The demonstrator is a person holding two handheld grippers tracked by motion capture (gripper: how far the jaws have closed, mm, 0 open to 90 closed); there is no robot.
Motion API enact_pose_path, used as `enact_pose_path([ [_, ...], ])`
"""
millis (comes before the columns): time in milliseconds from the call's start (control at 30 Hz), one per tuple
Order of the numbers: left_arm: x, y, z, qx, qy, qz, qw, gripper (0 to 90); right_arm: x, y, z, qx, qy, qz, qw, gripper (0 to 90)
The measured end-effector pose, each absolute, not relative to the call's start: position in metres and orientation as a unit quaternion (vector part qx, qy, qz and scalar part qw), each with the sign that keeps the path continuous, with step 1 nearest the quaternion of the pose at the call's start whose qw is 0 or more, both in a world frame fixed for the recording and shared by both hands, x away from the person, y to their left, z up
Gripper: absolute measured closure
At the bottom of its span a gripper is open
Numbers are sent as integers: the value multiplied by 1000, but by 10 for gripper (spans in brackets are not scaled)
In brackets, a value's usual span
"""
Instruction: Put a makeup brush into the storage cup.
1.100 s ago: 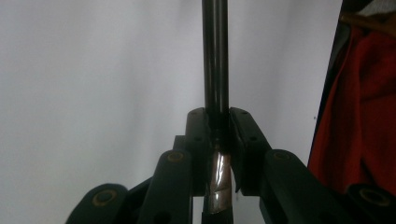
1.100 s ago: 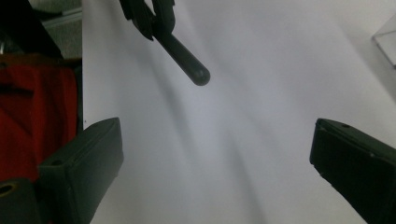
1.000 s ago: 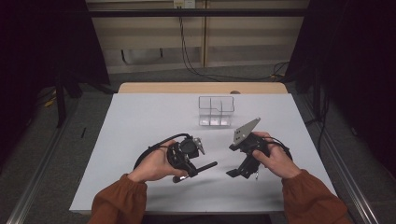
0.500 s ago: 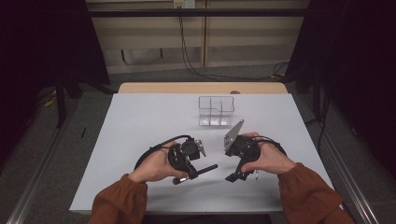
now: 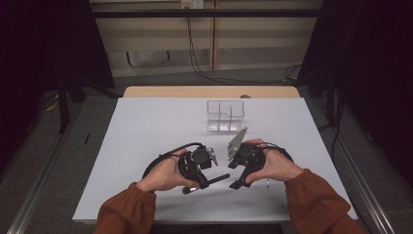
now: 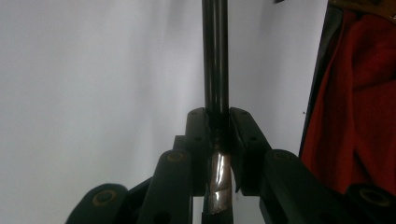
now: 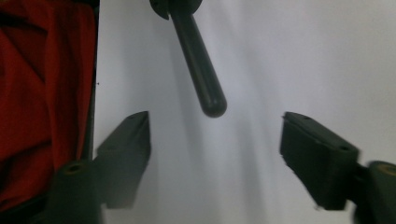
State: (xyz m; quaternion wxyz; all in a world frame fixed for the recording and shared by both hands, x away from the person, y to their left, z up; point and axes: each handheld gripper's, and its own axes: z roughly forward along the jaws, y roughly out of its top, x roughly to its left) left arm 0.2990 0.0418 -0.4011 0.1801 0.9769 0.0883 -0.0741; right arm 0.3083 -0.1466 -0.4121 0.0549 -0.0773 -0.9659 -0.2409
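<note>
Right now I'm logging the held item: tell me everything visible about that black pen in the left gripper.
The pen is a slim, glossy black rod with a silvery band near the grip and a rounded free end. The left gripper clamps it, and it juts level toward the right gripper, whose jaws have just been closing, apart from it.

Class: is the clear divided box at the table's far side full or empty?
Empty: through the clear box the high view shows bare compartments.
</note>
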Motion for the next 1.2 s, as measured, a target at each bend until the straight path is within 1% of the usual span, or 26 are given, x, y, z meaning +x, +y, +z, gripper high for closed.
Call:
enact_pose_path([
  [67, 300, 41, -400, 978, 81, -78, 174, 785, 309, -145, -413, -73, -966, -240, 58, 342],
  [200, 300, 40, -402, 979, 80, -79, 169, 785, 310, -141, -413, -67, -965, -245, 59, 417],
  [233, 299, 39, -403, 977, 88, -79, 175, 786, 310, -141, -413, -64, -966, -244, 59, 449],
  [300, 300, 39, -403, 979, 84, -74, 169, 786, 310, -139, -412, -60, -966, -246, 60, 478],
  [367, 300, 40, -403, 979, 82, -74, 170, 785, 309, -137, -412, -53, -966, -246, 61, 533],
  [400, 300, 40, -403, 978, 85, -76, 172, 785, 309, -137, -413, -52, -965, -249, 62, 544],
  [467, 300, 40, -402, 978, 84, -81, 172, 786, 309, -136, -412, -47, -965, -249, 62, 597],
  [533, 300, 40, -403, 979, 80, -73, 170, 785, 308, -135, -413, -46, -965, -248, 65, 630],
  [633, 300, 40, -404, 979, 81, -82, 170, 785, 309, -133, -414, -43, -965, -252, 62, 642],
  [667, 298, 39, -405, 976, 95, -80, 179, 785, 310, -132, -414, -41, -965, -252, 62, 652],
  [733, 301, 40, -403, 980, 77, -75, 167, 785, 308, -131, -414, -47, -964, -251, 69, 659],
  [900, 300, 41, -404, 979, 79, -74, 172, 785, 307, -128, -417, -42, -965, -250, 73, 680],
  [967, 299, 41, -404, 978, 82, -75, 174, 785, 308, -127, -417, -40, -964, -251, 78, 701],
  [1000, 297, 40, -405, 976, 91, -83, 177, 785, 307, -127, -417, -39, -964, -252, 76, 712],
  [1067, 296, 40, -406, 975, 96, -78, 182, 785, 307, -126, -417, -38, -964, -255, 73, 733],
  [1133, 300, 42, -404, 980, 75, -74, 170, 784, 308, -125, -416, -36, -964, -251, 82, 742],
  [1167, 297, 42, -405, 975, 96, -75, 185, 784, 308, -125, -417, -35, -964, -252, 82, 765],
  [1200, 295, 42, -406, 972, 108, -76, 195, 784, 309, -125, -417, -35, -963, -253, 83, 768],
])
